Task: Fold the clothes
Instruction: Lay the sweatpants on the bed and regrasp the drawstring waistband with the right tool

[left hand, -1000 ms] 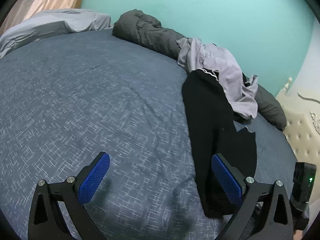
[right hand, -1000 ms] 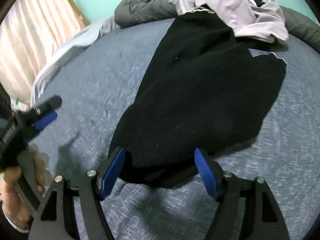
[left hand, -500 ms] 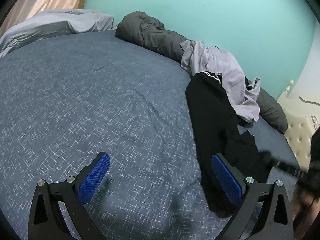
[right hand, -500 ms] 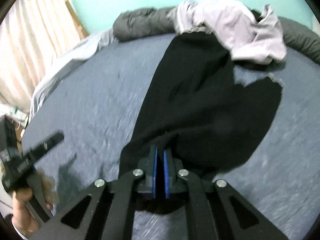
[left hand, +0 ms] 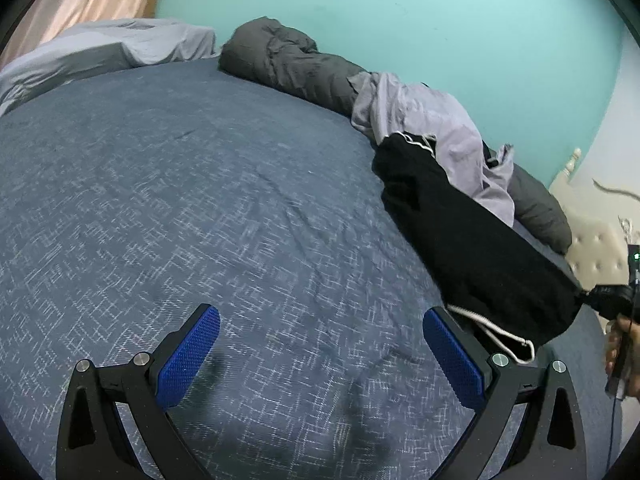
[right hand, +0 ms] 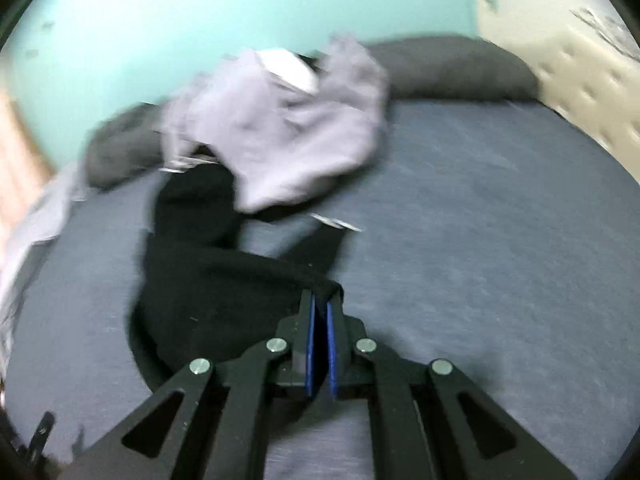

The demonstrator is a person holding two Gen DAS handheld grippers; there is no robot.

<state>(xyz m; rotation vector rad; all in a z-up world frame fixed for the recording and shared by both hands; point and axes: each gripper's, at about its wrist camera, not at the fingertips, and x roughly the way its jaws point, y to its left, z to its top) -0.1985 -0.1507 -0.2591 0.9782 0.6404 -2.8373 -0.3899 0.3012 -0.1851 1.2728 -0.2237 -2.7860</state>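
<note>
At the left, the left gripper [left hand: 320, 356] hangs released over the blue woven bedspread [left hand: 200, 200], its 2 blue pads wide apart with nothing between them. To its right lies the black drawstring garment [left hand: 460, 232], its long axis running from the far pale lilac crumpled garment [left hand: 424, 120] toward the near right. Its near end is lifted taut off the bed, a white cord dangling just beside the left gripper's right finger. At the far right, the right gripper [right hand: 320, 312] is clenched on that near end. The loose near edge by the cord lies nearest the left gripper, close on its right
</note>
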